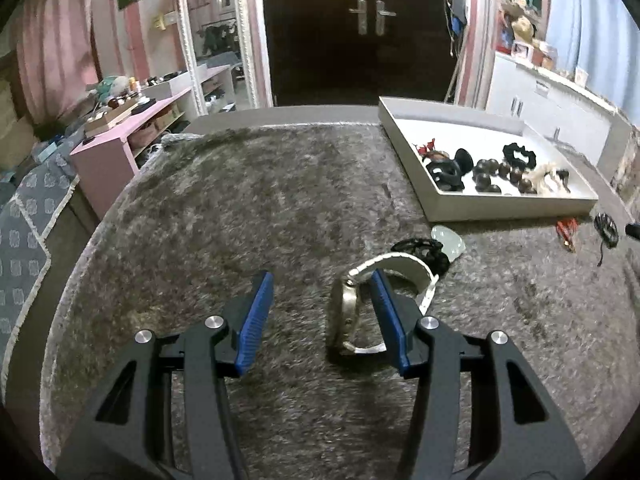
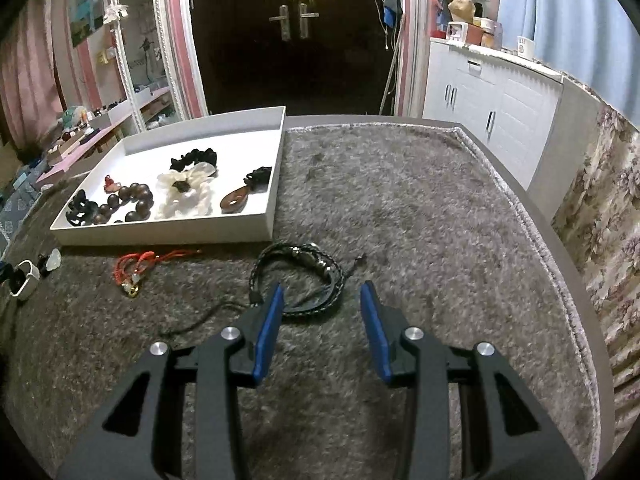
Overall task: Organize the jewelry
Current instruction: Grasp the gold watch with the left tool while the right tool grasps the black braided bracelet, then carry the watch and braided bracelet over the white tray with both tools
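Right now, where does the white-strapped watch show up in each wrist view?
Left wrist view: the watch lies low and centre-right on the grey rug, between the open left tool fingers, close against the right-hand one.
Right wrist view: the watch is small at the far left edge, on the rug.
Shared landmark: the white tray, just beyond it in both.

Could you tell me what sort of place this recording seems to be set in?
Most likely a room in a home, perhaps a bedroom or dressing area. A framed mirror leans by a dark double door, white cabinets carry small ornaments, and a tray of hair accessories and beads sits on a plush grey cover.
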`<move>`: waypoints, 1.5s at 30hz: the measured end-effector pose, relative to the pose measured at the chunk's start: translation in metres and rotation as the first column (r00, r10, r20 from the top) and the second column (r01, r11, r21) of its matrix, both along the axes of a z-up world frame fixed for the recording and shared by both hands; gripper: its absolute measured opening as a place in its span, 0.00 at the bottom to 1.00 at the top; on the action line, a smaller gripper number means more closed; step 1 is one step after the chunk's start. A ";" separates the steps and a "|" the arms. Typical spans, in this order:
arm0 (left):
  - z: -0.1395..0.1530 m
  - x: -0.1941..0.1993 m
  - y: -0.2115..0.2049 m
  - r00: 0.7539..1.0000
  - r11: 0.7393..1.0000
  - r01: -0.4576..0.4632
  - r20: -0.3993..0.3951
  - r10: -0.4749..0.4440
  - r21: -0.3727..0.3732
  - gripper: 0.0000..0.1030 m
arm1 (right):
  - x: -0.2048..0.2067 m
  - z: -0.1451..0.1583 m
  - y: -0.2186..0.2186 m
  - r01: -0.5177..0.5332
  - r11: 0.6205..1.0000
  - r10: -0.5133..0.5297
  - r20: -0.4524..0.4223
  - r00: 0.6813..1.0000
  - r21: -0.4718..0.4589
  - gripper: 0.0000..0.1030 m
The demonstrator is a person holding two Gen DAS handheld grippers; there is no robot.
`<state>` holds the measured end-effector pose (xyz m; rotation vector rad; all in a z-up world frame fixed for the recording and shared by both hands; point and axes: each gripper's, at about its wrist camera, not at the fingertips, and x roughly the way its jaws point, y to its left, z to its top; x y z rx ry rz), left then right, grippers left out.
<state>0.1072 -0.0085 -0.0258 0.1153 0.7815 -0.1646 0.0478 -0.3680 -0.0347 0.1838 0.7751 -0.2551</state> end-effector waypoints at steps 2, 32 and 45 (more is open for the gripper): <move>-0.003 0.000 -0.008 0.999 0.999 0.043 -0.009 -0.042 0.009 0.46 | 0.003 -0.002 -0.002 -0.001 1.000 0.001 -0.006 1.000 0.000 0.40; -0.030 0.023 -0.009 0.996 0.998 -0.011 -0.085 0.006 -0.059 0.11 | 0.025 -0.024 -0.014 0.003 0.997 -0.001 -0.030 1.000 0.078 0.11; 0.009 0.012 -0.007 1.000 0.994 -0.009 -0.018 0.007 -0.108 0.10 | -0.002 0.034 -0.010 -0.036 0.995 0.027 0.095 0.995 0.091 0.11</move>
